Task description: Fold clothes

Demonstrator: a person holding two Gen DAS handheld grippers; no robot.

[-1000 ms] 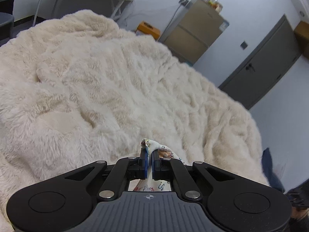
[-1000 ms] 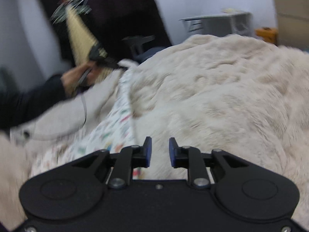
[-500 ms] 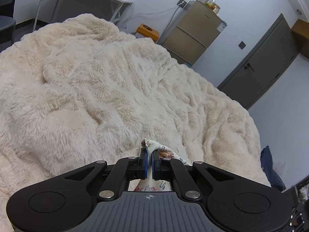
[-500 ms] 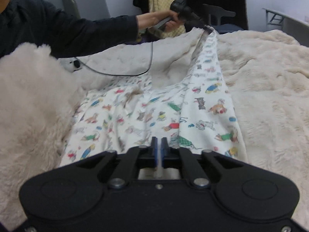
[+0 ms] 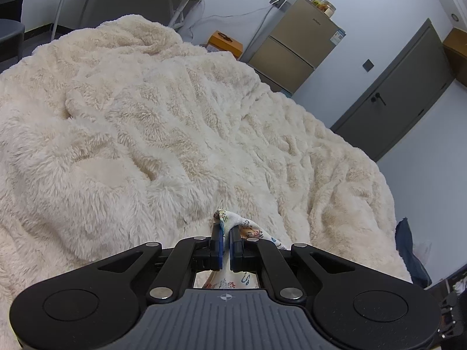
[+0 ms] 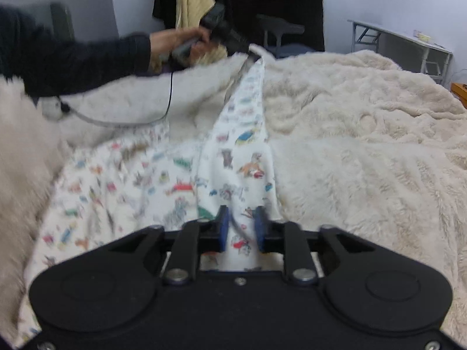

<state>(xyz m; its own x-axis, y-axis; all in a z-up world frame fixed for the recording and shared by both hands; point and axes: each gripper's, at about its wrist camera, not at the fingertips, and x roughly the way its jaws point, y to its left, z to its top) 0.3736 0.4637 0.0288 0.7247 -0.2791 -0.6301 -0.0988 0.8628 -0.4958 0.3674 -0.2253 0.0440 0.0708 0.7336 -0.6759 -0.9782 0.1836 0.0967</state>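
A white garment with a colourful cartoon print (image 6: 140, 180) lies spread on the cream fluffy blanket (image 6: 364, 151). One strip of it is pulled taut up to the far end. There a person's hand (image 6: 181, 40) holds my left gripper (image 6: 249, 55). In the left wrist view my left gripper (image 5: 225, 229) is shut on a bunched corner of the garment (image 5: 233, 218). My right gripper (image 6: 241, 221) hovers over the garment's near edge. Its jaws are closing with a fold of cloth between the blue pads (image 6: 223, 227), which stand apart.
The blanket (image 5: 146, 116) covers the whole bed. Beyond it stand a brown cabinet (image 5: 294, 49), an orange box (image 5: 224, 40), a grey door (image 5: 408, 87) and a white desk (image 6: 408, 43). A black cable (image 6: 131, 119) trails from the dark sleeve (image 6: 73, 58) across the blanket.
The right wrist view swung from bare blanket to over the garment. Its jaws looked nearly together half a second ago and now stand wider around the cloth. My left gripper kept its grip.
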